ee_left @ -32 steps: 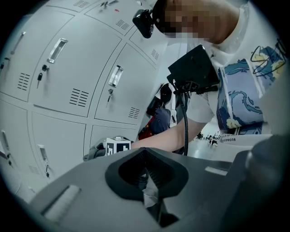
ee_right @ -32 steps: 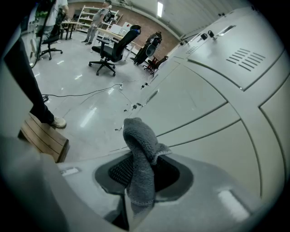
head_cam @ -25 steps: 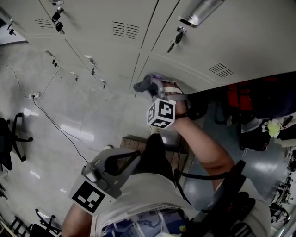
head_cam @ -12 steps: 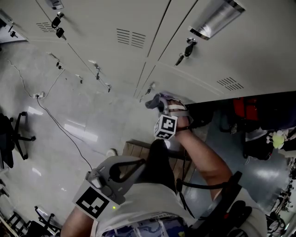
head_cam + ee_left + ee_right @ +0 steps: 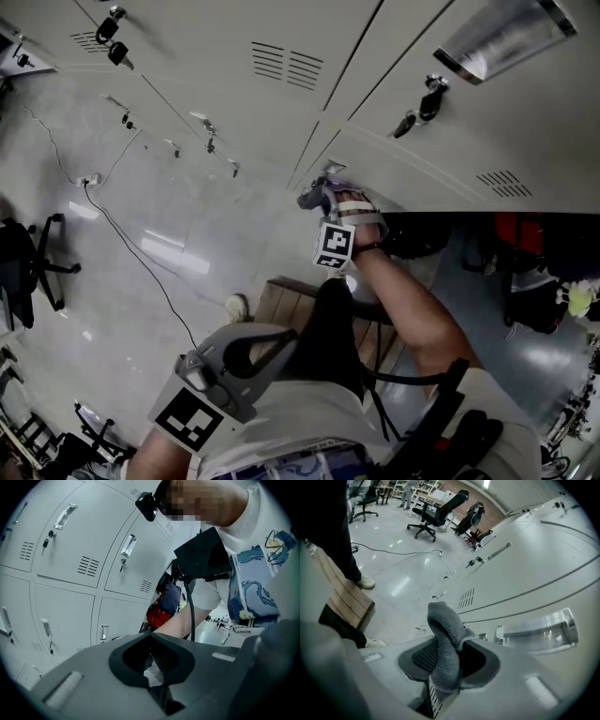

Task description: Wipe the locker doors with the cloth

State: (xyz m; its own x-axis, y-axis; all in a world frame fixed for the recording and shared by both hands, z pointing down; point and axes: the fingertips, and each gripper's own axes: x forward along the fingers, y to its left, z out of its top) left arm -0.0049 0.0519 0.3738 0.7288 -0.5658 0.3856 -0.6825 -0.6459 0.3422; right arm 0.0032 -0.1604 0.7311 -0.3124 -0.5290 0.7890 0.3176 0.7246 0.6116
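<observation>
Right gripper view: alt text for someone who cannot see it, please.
A grey cloth is clamped in the right claw, its end sticking up before pale locker doors with a metal handle. Left: shiny floor, a wooden bench, distant office chairs.

A slatted wooden bench (image 5: 279, 305) stands on the glossy floor (image 5: 187, 225). A white shoe (image 5: 236, 307) sits just beside its left end. Beyond that, a black cable (image 5: 141, 261) trails toward an office chair (image 5: 33, 258) well away. A red bag (image 5: 517, 230) lies in shadow off the bench's right.
</observation>
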